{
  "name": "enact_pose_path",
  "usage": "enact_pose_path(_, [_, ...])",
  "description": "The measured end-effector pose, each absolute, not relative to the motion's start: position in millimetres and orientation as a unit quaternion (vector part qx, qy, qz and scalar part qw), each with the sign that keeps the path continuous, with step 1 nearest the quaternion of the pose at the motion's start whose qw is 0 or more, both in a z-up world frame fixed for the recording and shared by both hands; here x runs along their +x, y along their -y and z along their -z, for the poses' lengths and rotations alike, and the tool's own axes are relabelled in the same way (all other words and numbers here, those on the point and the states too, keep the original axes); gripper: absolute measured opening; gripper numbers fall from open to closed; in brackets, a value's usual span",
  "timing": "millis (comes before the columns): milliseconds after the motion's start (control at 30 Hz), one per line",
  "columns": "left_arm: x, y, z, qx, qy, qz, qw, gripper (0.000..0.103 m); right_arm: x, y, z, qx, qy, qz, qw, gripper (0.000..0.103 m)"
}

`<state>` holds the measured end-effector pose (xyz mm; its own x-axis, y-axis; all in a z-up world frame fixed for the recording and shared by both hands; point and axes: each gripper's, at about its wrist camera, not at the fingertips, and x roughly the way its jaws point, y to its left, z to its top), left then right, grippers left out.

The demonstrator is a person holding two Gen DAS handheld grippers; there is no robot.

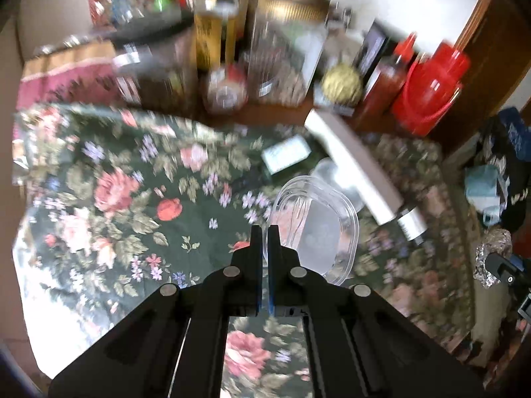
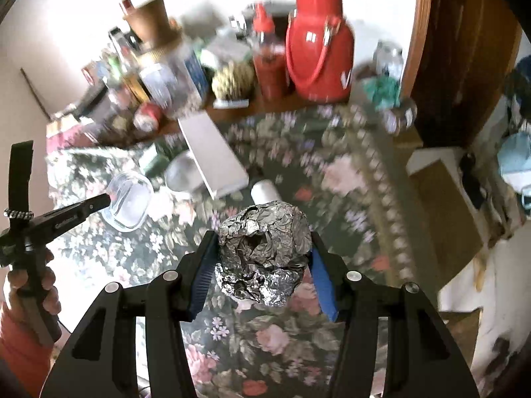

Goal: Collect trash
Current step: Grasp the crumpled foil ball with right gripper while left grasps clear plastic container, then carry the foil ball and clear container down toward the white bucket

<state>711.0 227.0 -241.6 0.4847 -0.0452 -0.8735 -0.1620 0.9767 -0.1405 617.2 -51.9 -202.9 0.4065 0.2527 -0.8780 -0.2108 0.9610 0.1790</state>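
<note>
Right tongs (image 2: 262, 258) clamped on the crumpled foil ball (image 2: 264, 252), held above the floral surface (image 2: 332, 172); left tongs (image 1: 264, 235) pinched together on the clear plastic container's (image 1: 318, 229) rim, mid-surface.

bright daylight, blown-out white patches; motion blur smears the background; fisheye corners dark.

silver foil ball (image 2: 264, 252), floral green tablecloth (image 1: 132, 179), red jug (image 2: 317, 39)
</note>
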Motion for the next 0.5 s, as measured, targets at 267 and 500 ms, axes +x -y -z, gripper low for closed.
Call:
enact_pose_path(267, [657, -192, 157, -0.111, -0.411, -0.082, 0.901, 0.001, 596, 88, 143, 0.023, -0.459, -0.190, 0.867, 0.050])
enact_pose_path(500, [596, -157, 118, -0.125, -0.362, -0.108, 0.917, 0.001, 572, 102, 124, -0.017, -0.424, -0.235, 0.874, 0.050])
